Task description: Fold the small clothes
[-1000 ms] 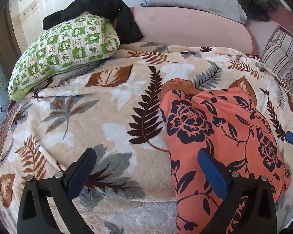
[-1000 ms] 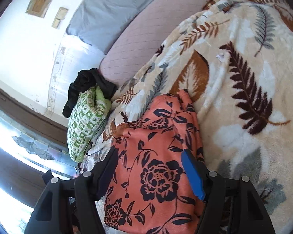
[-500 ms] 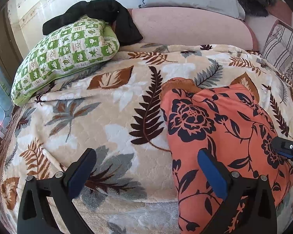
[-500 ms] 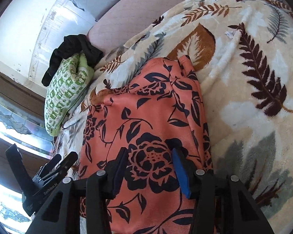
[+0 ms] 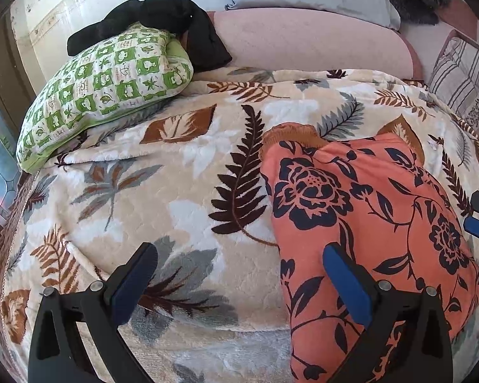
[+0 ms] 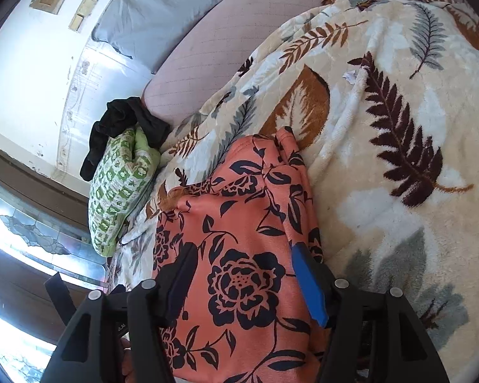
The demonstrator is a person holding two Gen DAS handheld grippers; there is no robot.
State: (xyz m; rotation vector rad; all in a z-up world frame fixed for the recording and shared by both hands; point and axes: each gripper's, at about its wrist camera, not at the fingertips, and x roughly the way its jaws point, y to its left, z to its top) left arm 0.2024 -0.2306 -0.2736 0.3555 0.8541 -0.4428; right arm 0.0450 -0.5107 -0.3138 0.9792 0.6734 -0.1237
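Left wrist view: our left gripper (image 5: 239, 279) hangs with jaws wide apart and empty over the leaf-print blanket (image 5: 163, 198). We see the folded orange floral garment (image 5: 361, 223) at four o'clock, the green checked pillow (image 5: 105, 89) at ten.

Right wrist view: our right gripper (image 6: 244, 282) straddles the garment (image 6: 239, 223) at six o'clock, jaws opening, cloth between them ungripped. Blanket (image 6: 399, 127) spreads toward two.
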